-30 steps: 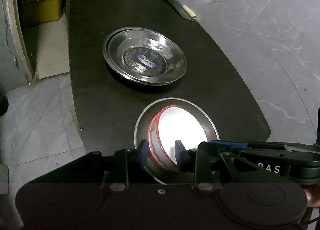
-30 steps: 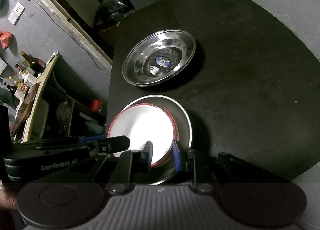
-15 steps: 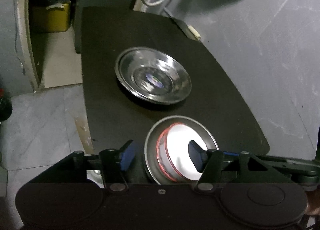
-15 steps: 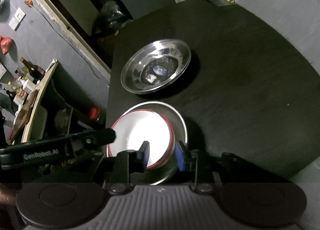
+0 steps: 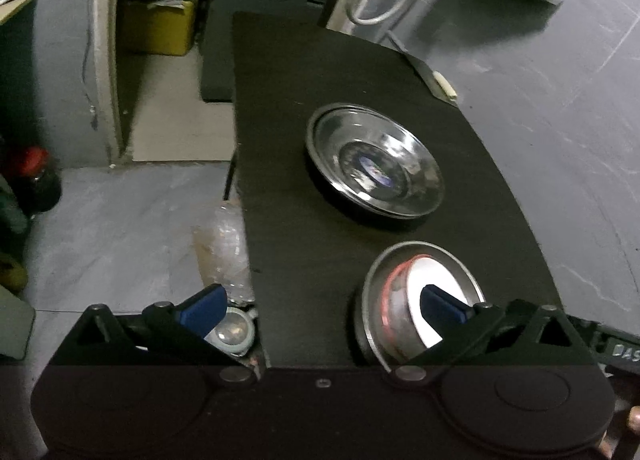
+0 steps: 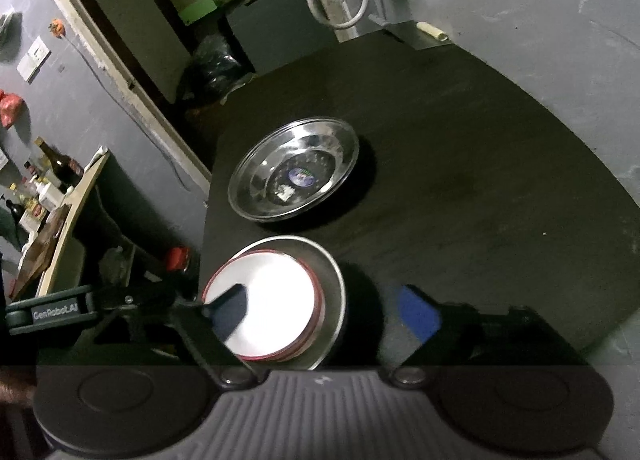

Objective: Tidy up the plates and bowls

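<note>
Now the left tool [image 5: 320, 310] is seen spread wide, its jaws just opened, with nothing pinched; one blue pad [image 5: 442, 306] hangs over the white red-rimmed bowls [image 5: 436, 280]. These bowls are nested in a steel bowl [image 6: 334, 288] at the near edge of the dark tabletop [image 6: 480, 179]. The right tool [image 6: 324, 314] is likewise spread, freshly opened, straddling the steel rim without pressing it. A stack of steel plates [image 6: 294, 169] is set farther back, apart.
</note>
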